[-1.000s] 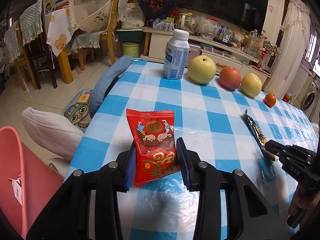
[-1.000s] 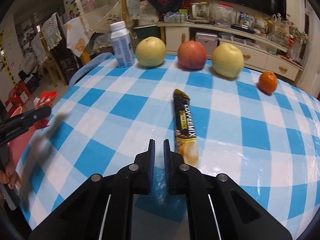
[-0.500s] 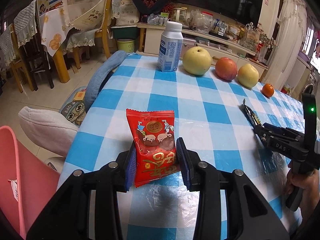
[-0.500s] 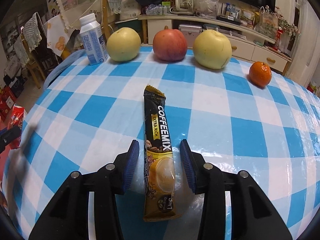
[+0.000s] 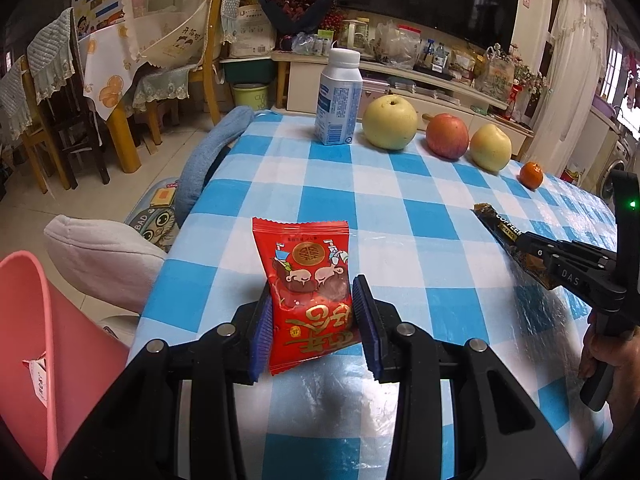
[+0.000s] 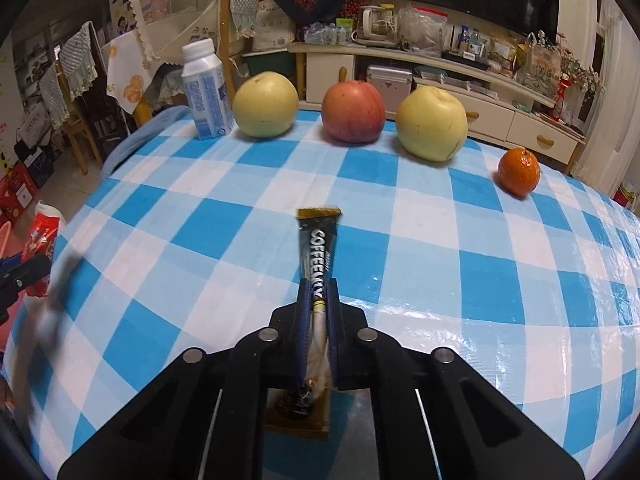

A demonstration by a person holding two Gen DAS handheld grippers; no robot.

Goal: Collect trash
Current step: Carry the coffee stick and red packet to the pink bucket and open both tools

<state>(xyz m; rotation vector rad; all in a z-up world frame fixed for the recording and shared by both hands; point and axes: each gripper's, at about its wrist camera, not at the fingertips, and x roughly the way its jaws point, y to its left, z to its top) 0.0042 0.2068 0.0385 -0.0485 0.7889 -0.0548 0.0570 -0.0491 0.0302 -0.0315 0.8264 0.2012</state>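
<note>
My left gripper [image 5: 313,304] is shut on a red snack packet [image 5: 308,288] and holds it upright over the left edge of the blue checked table [image 5: 400,208]. My right gripper [image 6: 318,304] is shut on a long black and gold coffee mix sachet [image 6: 317,240], which is pinched narrow between the jaws and points away over the table. In the left wrist view the right gripper [image 5: 536,254] shows at the right with the sachet [image 5: 500,228] in it. A pink bin [image 5: 48,352] stands below the table at the left.
At the table's far edge stand a white and blue bottle [image 6: 206,90], two yellow pears [image 6: 266,106], a red apple [image 6: 352,110] and a small orange [image 6: 519,170]. A blue cushion [image 5: 212,152] and a grey slipper [image 5: 104,256] lie beside the table on the left.
My right gripper opened, moved forward around the coffee mix sachet and has now shut on it. My left gripper kept its hold on the red packet and shifted slightly back from the table.
</note>
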